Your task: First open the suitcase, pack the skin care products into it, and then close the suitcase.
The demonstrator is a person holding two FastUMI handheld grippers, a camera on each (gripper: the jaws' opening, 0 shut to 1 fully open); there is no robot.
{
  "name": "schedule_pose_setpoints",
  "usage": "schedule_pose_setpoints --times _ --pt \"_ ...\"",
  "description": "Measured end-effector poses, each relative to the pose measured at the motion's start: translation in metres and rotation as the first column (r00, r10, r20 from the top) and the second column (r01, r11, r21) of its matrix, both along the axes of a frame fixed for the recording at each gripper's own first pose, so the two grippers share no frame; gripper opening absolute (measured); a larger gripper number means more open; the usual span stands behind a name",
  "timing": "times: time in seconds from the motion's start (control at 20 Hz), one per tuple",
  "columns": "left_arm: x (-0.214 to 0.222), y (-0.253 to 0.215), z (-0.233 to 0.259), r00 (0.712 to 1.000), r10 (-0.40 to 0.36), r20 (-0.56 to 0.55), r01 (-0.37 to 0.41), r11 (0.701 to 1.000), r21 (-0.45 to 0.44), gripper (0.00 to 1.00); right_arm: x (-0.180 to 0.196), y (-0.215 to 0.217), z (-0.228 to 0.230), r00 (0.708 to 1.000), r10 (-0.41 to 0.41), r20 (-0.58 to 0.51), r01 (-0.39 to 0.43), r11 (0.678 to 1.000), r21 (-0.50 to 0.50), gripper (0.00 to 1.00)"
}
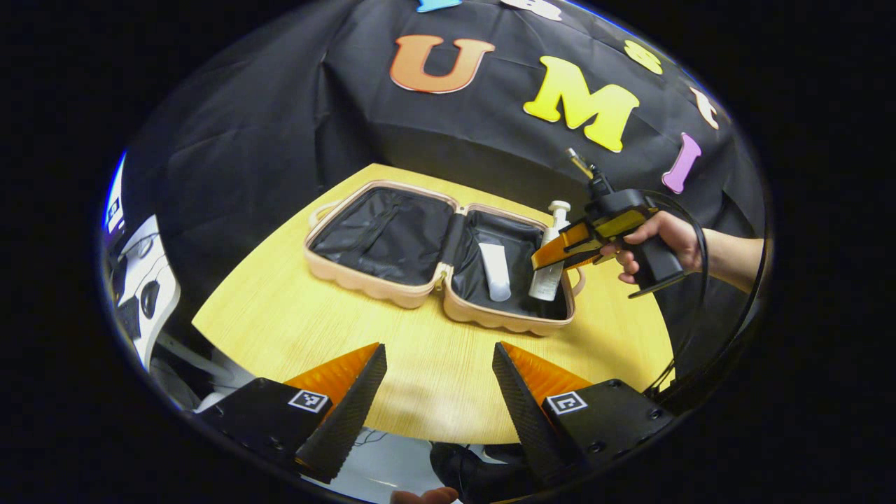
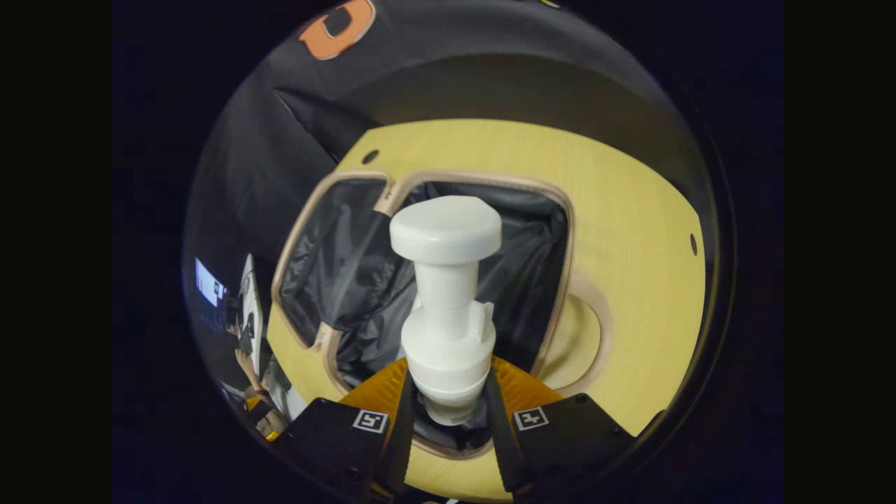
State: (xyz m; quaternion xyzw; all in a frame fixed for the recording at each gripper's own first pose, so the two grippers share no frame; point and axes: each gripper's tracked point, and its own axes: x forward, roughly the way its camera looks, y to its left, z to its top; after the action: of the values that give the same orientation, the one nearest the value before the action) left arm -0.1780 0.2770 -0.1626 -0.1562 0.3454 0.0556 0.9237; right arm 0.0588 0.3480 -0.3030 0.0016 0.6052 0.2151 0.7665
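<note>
Now, beige suitcase [image 1: 378,280] open flat, white pump bottle [image 2: 448,308] clamped in right tongs [image 2: 448,402], left tongs [image 1: 437,392] apart.

The table [image 1: 294,315] has a light wood-grain top with a smooth, faintly satin finish, and the open suitcase [image 1: 364,280] on it has a ribbed, hard plastic-looking shell lined with crinkly black fabric of slight sheen. The pump bottle [image 2: 448,308] is smooth, matt white plastic, and the tube [image 1: 495,271] lying in the lining looks like soft, pale, semi-matt plastic. The left gripper's fingers [image 1: 350,406] carry finely ribbed, matt inner faces.
</note>
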Motion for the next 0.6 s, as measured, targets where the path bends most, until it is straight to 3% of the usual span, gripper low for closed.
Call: schedule_pose_setpoints --times 0.05,0.1,0.25,0.35,0.6 --pt "-0.006 0.006 0.0 1.0 0.018 0.0 -0.018 1.0 -0.003 1.0 0.003 0.003 -0.008 0.998 -0.048 -0.036 0.048 0.999 -0.016 0.48" --pt "-0.009 0.012 -0.001 0.999 0.037 -0.004 -0.037 0.999 -0.008 0.97 0.005 0.003 -0.017 0.99 -0.115 -0.077 0.113 0.993 -0.032 0.48" --pt "-0.016 0.024 0.009 0.997 0.076 0.013 -0.076 0.997 0.006 0.97 0.013 0.002 -0.036 0.944 -0.286 -0.166 0.277 0.958 -0.079 0.48" --pt "-0.015 0.029 0.018 0.997 0.069 0.046 -0.071 0.997 0.024 0.97 0.017 0.004 -0.046 0.925 -0.334 -0.181 0.319 0.942 -0.107 0.48" --pt "-0.015 0.033 0.028 0.996 0.041 0.078 -0.046 0.997 0.056 0.97 0.02 0.009 -0.057 0.913 -0.368 -0.177 0.347 0.928 -0.139 0.5"
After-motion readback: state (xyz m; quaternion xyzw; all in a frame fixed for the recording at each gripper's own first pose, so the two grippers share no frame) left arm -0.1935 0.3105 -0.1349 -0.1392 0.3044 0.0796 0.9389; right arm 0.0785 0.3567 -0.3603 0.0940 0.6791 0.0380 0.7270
